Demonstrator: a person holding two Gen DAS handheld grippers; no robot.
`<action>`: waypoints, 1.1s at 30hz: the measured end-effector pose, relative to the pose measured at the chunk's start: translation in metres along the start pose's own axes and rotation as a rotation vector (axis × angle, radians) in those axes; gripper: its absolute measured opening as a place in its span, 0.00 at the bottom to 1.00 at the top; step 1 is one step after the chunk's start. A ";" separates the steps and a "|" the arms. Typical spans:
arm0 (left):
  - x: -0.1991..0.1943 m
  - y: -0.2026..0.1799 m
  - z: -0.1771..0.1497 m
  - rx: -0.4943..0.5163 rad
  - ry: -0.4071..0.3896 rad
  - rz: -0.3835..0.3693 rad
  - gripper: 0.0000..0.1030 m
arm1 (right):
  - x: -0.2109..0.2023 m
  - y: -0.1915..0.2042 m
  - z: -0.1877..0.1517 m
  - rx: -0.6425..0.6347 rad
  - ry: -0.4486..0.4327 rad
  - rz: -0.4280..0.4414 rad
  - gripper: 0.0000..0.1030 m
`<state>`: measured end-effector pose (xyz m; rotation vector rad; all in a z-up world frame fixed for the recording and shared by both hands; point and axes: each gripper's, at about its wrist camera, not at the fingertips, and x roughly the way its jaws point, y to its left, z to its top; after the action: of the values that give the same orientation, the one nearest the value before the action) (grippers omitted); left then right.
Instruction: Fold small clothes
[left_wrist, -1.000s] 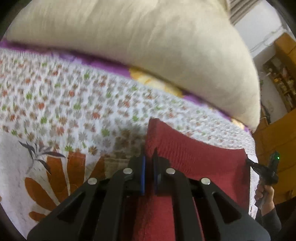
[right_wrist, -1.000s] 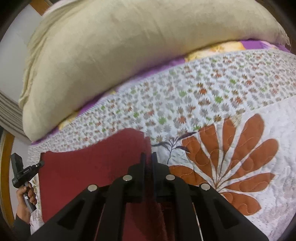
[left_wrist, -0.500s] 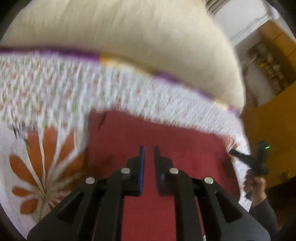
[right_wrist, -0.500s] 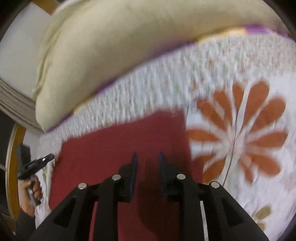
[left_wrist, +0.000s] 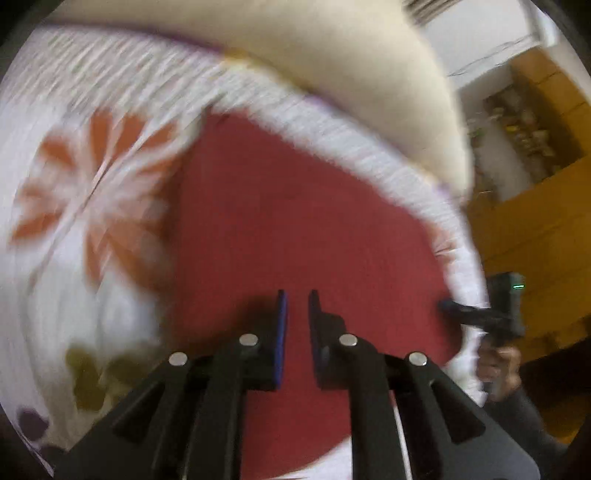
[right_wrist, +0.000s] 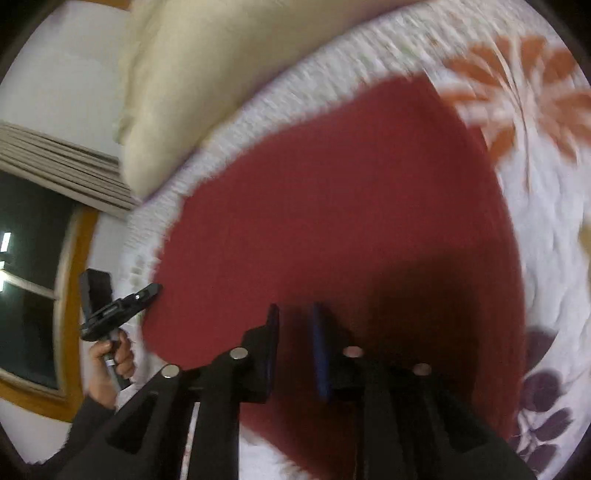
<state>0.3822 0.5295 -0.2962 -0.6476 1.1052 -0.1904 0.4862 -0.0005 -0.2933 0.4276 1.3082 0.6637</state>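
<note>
We hold both grippers above a red knit garment (left_wrist: 295, 206) lying flat on a floral quilt (left_wrist: 92, 177), with a cream pillow (left_wrist: 351, 74) at twelve o'clock beyond it. The left gripper (left_wrist: 295, 306) shows its fingers slightly parted with nothing between them; the right gripper (right_wrist: 293, 321) likewise has its fingers spread a little and empty. In the left wrist view the right gripper sits at three o'clock at the quilt's edge, gripped by a hand (left_wrist: 498, 365); in the right wrist view the left gripper appears at nine o'clock, in the other hand (right_wrist: 110, 354).

We judge the garment laid out as a smooth rectangle with both tools off it, so one fold looks set down, though blur hides any layered edge. Further folds, or more clothes, may remain; we cannot tell.

No basket, box or other container shows in either view; only shelves (left_wrist: 517, 122) and wooden furniture at two o'clock.
</note>
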 end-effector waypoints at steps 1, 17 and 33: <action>-0.003 0.010 -0.002 -0.031 -0.012 -0.027 0.02 | 0.003 -0.009 -0.001 0.022 -0.002 -0.014 0.00; -0.051 0.024 -0.090 -0.045 0.001 -0.122 0.02 | -0.065 -0.059 -0.047 0.184 -0.086 0.026 0.00; -0.101 0.054 -0.002 -0.257 0.078 -0.180 0.86 | 0.056 0.221 -0.228 -1.187 -0.163 -0.803 0.71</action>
<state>0.3257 0.6177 -0.2504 -0.9776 1.1567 -0.2316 0.2264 0.1836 -0.2447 -0.9477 0.6407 0.5732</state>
